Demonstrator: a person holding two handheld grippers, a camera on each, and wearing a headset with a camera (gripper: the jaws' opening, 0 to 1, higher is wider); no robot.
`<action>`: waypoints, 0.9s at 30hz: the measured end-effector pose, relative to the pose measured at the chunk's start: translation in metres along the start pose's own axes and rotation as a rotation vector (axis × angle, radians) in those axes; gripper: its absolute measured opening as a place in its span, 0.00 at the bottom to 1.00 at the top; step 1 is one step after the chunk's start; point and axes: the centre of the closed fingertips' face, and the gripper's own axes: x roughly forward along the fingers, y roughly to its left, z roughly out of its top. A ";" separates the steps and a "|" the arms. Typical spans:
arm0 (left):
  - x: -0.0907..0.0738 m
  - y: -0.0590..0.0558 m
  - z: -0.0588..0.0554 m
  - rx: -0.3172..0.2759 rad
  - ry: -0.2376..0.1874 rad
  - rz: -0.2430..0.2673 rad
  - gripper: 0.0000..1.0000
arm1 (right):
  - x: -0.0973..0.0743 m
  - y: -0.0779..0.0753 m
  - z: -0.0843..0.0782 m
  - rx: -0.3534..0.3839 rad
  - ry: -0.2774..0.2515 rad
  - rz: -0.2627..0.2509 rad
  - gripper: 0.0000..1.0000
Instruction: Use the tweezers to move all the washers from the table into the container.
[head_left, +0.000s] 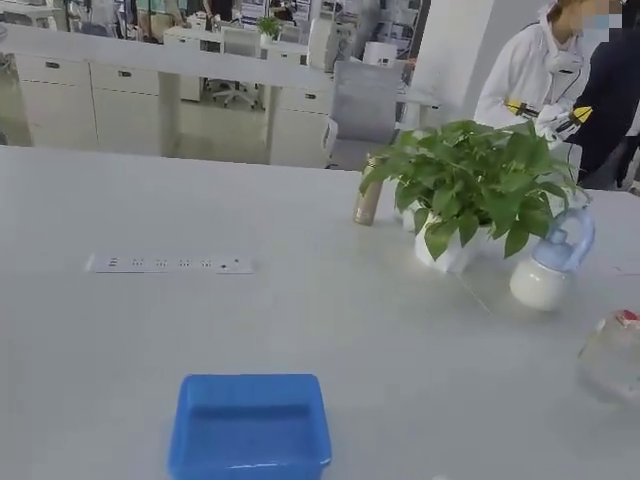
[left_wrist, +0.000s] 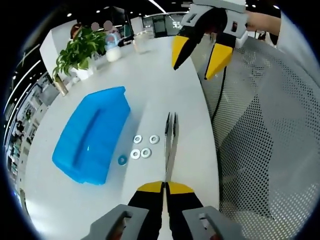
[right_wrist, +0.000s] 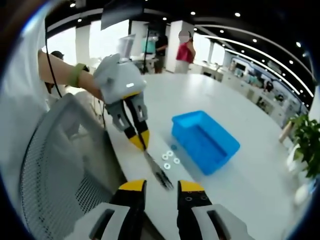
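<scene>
In the left gripper view my left gripper (left_wrist: 164, 187) is shut on the metal tweezers (left_wrist: 170, 140), whose tips point away over the white table. Several silver washers (left_wrist: 145, 152) and one blue washer (left_wrist: 122, 160) lie just left of the tweezers, beside the blue container (left_wrist: 92, 135). My right gripper (left_wrist: 199, 56) hangs open above the table's edge, farther out. In the right gripper view my right gripper (right_wrist: 162, 186) is open, facing the left gripper (right_wrist: 137, 137) and its tweezers (right_wrist: 156, 171). The washers (right_wrist: 170, 157) lie between the tweezers and the container (right_wrist: 205, 140). The head view has the container (head_left: 250, 425) at the bottom.
A potted plant (head_left: 470, 190), a white and blue jug (head_left: 550, 265), a small bottle (head_left: 367, 203), a clear jar (head_left: 612, 355) and a power strip (head_left: 170, 264) stand farther back on the table. A mesh chair (left_wrist: 270, 140) sits at the table's near edge.
</scene>
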 end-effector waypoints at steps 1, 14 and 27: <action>-0.001 0.000 0.000 -0.001 0.001 0.000 0.00 | 0.000 0.000 0.000 0.000 -0.001 0.004 0.21; -0.044 -0.007 0.048 -0.001 -0.084 0.024 0.00 | 0.016 0.005 0.001 -0.071 -0.009 0.112 0.19; -0.059 -0.021 0.084 -0.008 -0.141 0.021 0.00 | 0.050 0.022 -0.006 -0.207 0.046 0.289 0.16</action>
